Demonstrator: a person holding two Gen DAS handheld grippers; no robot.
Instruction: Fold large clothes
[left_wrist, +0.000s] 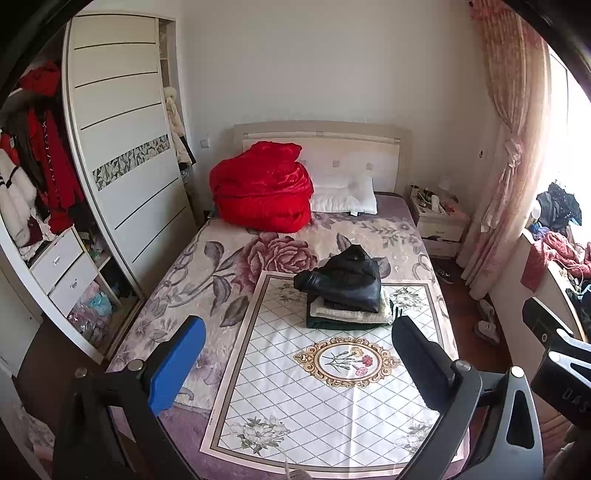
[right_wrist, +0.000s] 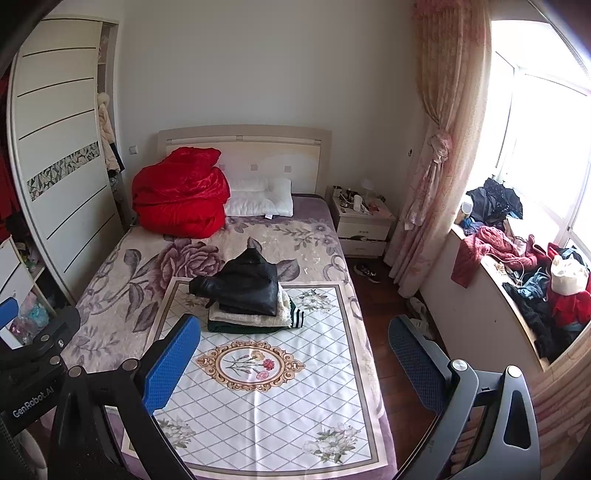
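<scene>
A stack of folded clothes sits on a white diamond-pattern cloth (left_wrist: 295, 398) (right_wrist: 258, 413) spread on the bed. A black leather jacket (left_wrist: 345, 280) (right_wrist: 245, 284) lies on top, over a cream garment (left_wrist: 351, 314) (right_wrist: 251, 317) and a dark green one (right_wrist: 295, 319). My left gripper (left_wrist: 299, 365) is open and empty, held above the foot of the bed, well short of the stack. My right gripper (right_wrist: 295, 363) is open and empty too, to the right of the left one, near the bed's right edge.
A red quilt (left_wrist: 262, 192) (right_wrist: 181, 194) and white pillows (left_wrist: 347, 195) lie at the headboard. A wardrobe (left_wrist: 122, 147) stands left, a nightstand (right_wrist: 364, 221) and curtain (right_wrist: 439, 147) right. A windowsill piled with loose clothes (right_wrist: 535, 280) is at the far right.
</scene>
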